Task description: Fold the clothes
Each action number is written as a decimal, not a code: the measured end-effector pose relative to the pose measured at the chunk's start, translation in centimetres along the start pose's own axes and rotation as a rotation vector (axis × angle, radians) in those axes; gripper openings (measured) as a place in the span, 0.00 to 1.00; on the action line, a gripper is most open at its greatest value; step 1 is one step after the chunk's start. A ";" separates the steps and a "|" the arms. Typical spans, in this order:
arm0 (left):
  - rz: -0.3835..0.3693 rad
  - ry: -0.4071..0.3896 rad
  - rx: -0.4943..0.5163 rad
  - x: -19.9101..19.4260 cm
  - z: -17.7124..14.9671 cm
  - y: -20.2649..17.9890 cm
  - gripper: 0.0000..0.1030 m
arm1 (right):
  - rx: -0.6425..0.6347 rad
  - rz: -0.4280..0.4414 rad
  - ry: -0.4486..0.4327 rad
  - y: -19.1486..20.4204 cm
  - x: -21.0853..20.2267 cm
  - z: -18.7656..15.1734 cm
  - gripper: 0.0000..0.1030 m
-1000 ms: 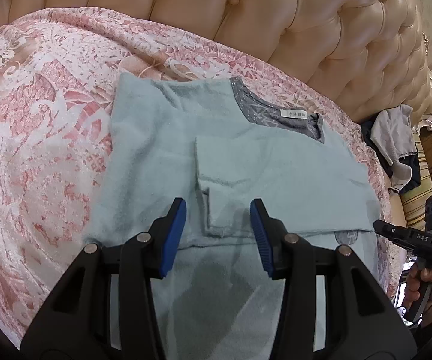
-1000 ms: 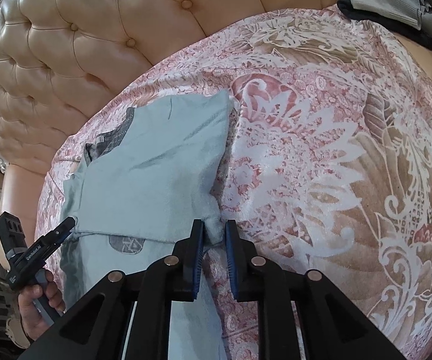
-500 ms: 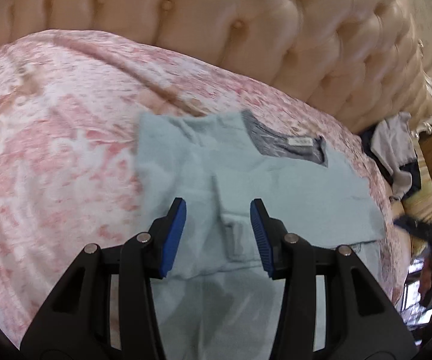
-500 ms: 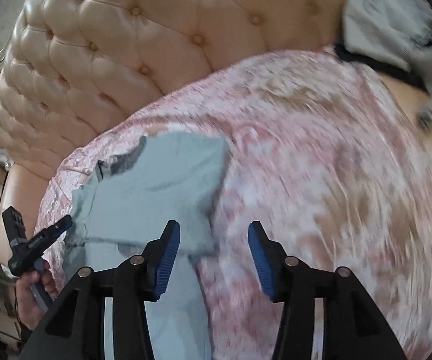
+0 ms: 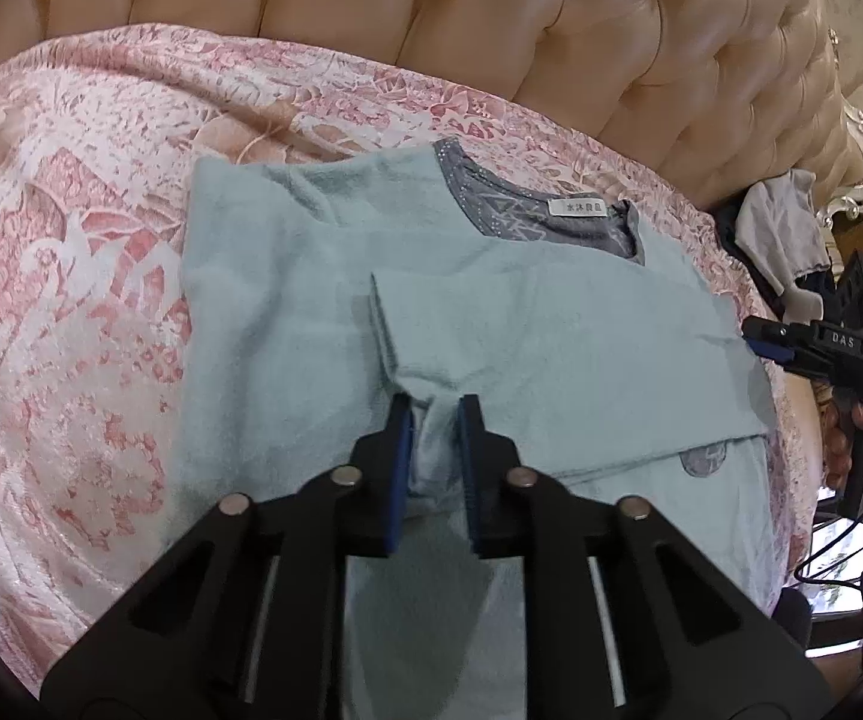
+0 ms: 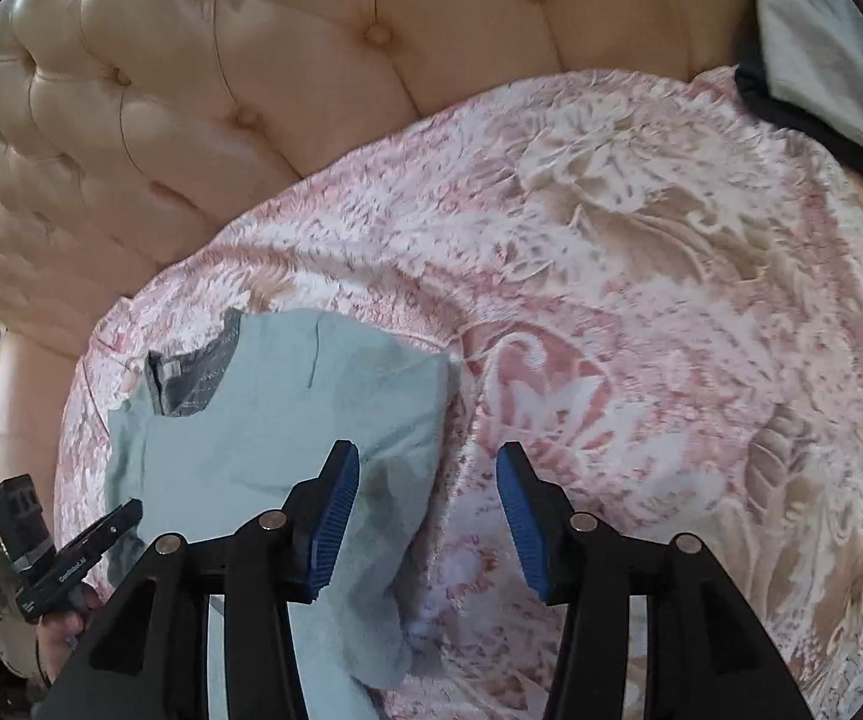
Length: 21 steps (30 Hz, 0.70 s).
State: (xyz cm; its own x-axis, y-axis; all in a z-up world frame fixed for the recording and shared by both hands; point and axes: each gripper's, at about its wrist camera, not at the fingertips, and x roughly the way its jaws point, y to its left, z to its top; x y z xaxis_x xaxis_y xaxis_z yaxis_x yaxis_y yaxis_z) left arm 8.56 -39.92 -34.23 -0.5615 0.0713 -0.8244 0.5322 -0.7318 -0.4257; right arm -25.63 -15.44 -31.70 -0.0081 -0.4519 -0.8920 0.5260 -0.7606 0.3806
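Lying flat on the pink floral bedspread, the pale blue top runs lengthwise near to far, grey neckline toward the tufted headboard. The left gripper has just closed, pinching the folded sleeve cuff. The right gripper has just opened, empty, straddling the top's right edge.

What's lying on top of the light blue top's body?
A sleeve of the light blue top is folded across its body, cuff end pinched in the left gripper, whose jaws have just been closing. The fabric under that fold is covered.
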 end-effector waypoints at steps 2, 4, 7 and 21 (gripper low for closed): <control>0.007 -0.002 0.007 -0.1 0.0 -0.2 0.14 | -0.025 -0.005 0.003 0.4 0.3 0.2 0.48; 0.006 -0.002 0.005 -0.1 0.0 0.0 0.14 | -0.060 -0.032 0.000 0.8 0.5 0.3 0.36; 0.001 -0.001 0.001 -0.2 0.1 0.1 0.12 | -0.093 -0.074 0.002 1.0 0.7 0.4 0.02; -0.021 -0.014 -0.021 -0.4 0.3 0.4 0.10 | -0.119 -0.110 -0.073 1.8 -2.8 -2.2 0.07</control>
State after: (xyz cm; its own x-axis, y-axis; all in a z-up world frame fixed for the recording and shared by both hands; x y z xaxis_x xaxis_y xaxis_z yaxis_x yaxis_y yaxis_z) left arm 8.80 -40.41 -33.97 -0.5810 0.0770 -0.8102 0.5332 -0.7161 -0.4505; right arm -22.75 -14.49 -29.05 -0.1304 -0.4048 -0.9051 0.6156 -0.7486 0.2462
